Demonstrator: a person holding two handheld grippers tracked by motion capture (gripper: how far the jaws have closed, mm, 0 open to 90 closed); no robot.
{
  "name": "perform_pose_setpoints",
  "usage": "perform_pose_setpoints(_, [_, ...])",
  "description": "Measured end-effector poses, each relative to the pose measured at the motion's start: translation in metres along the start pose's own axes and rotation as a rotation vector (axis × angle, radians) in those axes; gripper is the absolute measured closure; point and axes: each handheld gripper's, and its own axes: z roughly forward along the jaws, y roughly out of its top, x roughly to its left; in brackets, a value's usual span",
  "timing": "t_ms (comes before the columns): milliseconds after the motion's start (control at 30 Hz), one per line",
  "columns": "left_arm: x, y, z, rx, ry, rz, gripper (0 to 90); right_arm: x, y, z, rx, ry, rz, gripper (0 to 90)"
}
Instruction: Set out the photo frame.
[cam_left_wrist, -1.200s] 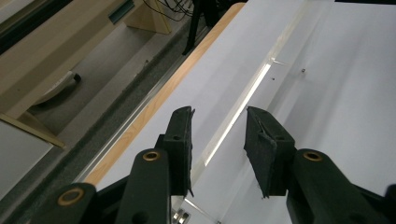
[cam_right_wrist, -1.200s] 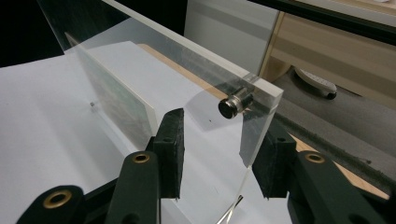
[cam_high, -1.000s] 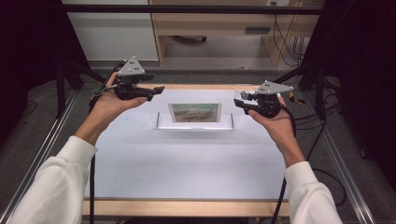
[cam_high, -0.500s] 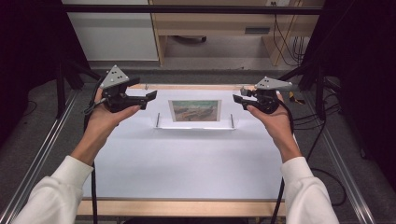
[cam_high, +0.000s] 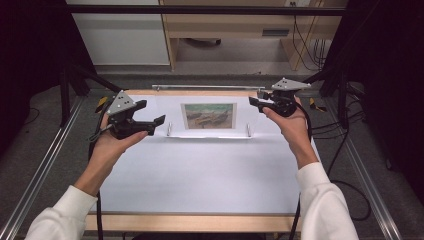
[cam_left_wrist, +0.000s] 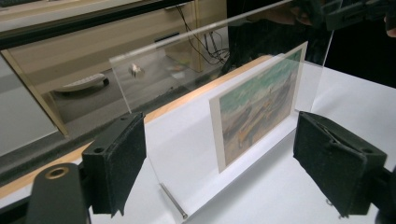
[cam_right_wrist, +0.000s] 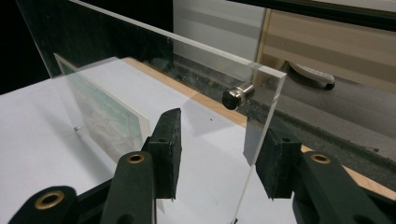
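Grippers flank a clear acrylic picture frame (cam_high: 207, 116) standing upright at the far middle of the white table (cam_high: 200, 175): the left gripper (cam_high: 152, 121), jaws just opened wide, holds nothing, while the right gripper (cam_high: 256, 102) straddles the frame's edge, contact unclear.

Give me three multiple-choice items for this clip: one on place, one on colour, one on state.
1. Where is the picture? A flat on the table; B standing in the clear panel; C on the floor.
2. Table top colour? A white; B green; C red.
3. Left gripper's fingers? A shut; B open; C clamped on the picture.
B: the picture stands inside the clear panel.
A: the table is white.
B: the left gripper has just been opening, fingers either side of the panel's edge, not touching.
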Motion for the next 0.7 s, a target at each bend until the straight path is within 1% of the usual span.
perform_pose_setpoints(67, [0.0,-0.005,0.0,0.0,0.004,-0.008,16.1,-0.001,0.0,0.001,-0.001,-0.002,0.003,55.9])
perform_pose_setpoints(100, [-0.001,-0.01,0.0,0.007,0.002,-0.025,15.4,-0.002,0.002,0.003,0.003,-0.007,0.012,55.7])
perform_pose_setpoints(133, [-0.001,-0.01,0.0,0.007,0.002,-0.025,15.3,-0.002,0.002,0.003,0.003,-0.007,0.012,55.7])
perform_pose_setpoints(267, [0.0,-0.02,0.001,0.019,0.003,-0.042,14.8,-0.006,0.002,0.007,0.004,-0.005,0.026,55.7])
perform_pose_setpoints(300, [0.0,-0.024,0.001,0.029,0.0,-0.047,14.7,-0.008,0.003,0.01,0.002,-0.003,0.036,55.7])
perform_pose_setpoints(400, [0.0,-0.029,0.001,0.036,-0.003,-0.054,14.7,-0.009,0.003,0.012,0.005,-0.012,0.043,55.6])
perform_pose_setpoints(467, [0.0,-0.036,0.002,0.048,-0.003,-0.061,14.7,-0.011,0.004,0.014,0.007,-0.017,0.041,55.3])
perform_pose_setpoints(500, [0.0,-0.036,0.002,0.048,-0.003,-0.061,14.7,-0.011,0.004,0.015,0.007,-0.019,0.05,55.3])
perform_pose_setpoints(533, [-0.001,-0.041,0.003,0.058,-0.005,-0.068,14.7,-0.012,0.004,0.015,0.009,-0.019,0.05,55.3])
perform_pose_setpoints(600, [-0.001,-0.044,0.004,0.064,-0.007,-0.072,14.7,-0.012,0.004,0.016,0.006,-0.019,0.056,55.2])
perform_pose_setpoints(667, [-0.002,-0.053,0.005,0.073,-0.011,-0.081,14.8,-0.014,0.004,0.018,0.006,-0.022,0.063,55.0])
perform_pose_setpoints(700, [-0.002,-0.053,0.005,0.073,-0.011,-0.081,14.8,-0.014,0.005,0.018,0.01,-0.024,0.067,54.9])
